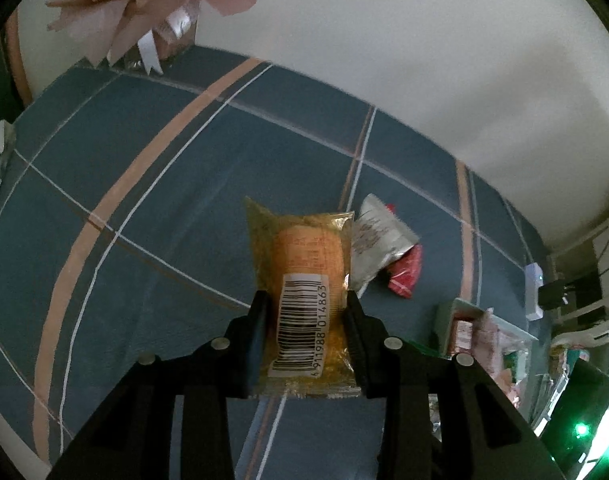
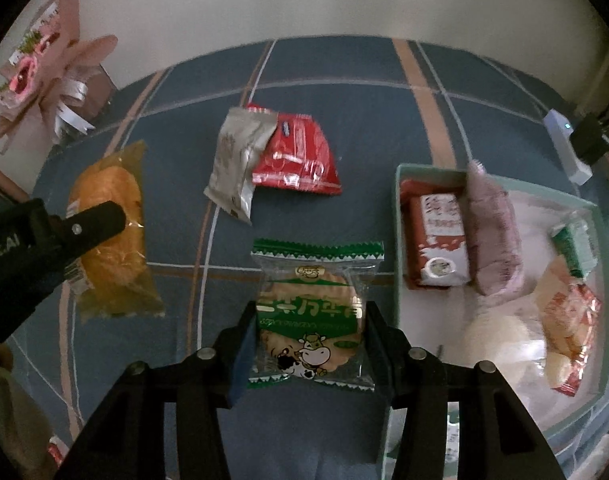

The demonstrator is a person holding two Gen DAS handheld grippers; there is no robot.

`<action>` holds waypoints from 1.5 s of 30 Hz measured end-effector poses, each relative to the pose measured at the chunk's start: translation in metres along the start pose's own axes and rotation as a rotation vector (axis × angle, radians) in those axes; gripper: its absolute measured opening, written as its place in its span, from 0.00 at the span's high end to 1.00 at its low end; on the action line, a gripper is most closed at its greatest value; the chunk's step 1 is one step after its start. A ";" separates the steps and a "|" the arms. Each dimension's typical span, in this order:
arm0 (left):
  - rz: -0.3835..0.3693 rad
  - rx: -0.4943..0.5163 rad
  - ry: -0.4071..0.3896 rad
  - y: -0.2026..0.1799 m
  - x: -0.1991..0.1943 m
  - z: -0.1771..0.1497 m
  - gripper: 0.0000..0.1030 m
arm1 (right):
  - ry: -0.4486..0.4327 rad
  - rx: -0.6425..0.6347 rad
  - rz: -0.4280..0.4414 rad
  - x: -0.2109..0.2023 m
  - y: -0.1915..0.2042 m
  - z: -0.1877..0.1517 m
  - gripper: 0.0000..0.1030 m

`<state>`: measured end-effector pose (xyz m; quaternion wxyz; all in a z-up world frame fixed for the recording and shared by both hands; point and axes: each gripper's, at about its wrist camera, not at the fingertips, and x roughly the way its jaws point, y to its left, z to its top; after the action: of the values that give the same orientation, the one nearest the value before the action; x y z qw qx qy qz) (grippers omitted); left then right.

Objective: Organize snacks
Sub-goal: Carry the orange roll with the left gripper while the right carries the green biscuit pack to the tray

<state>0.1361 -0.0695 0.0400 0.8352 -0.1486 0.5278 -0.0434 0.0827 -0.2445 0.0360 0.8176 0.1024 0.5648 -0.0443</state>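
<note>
My left gripper (image 1: 306, 304) is shut on a clear-wrapped orange bun (image 1: 304, 268) with a barcode label, held above the blue plaid cloth (image 1: 152, 184). The bun (image 2: 112, 216) and the left gripper (image 2: 100, 220) also show at the left of the right wrist view. My right gripper (image 2: 308, 316) is shut on a green-edged cracker packet (image 2: 312, 312) with a cow picture. A silver packet (image 2: 236, 160) overlaps a red packet (image 2: 300, 156) on the cloth ahead; both show in the left wrist view (image 1: 376, 236), (image 1: 406, 272).
A pale green bin (image 2: 396, 216) at the right holds several snacks: a red-white pack (image 2: 440, 240), a purple pack (image 2: 492, 232), round cakes. A pink paper bouquet (image 2: 44, 72) stands at the back left by the wall. A white device (image 2: 564, 144) lies at the far right.
</note>
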 end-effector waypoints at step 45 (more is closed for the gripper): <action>-0.053 0.390 0.172 -0.159 0.049 -0.084 0.63 | -0.005 0.423 -0.072 -0.050 -0.197 -0.011 0.49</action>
<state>0.0962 -0.2488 0.0104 0.7987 0.0063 0.5746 -0.1789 0.0177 -0.4360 0.0560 0.7772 0.2512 0.5442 -0.1914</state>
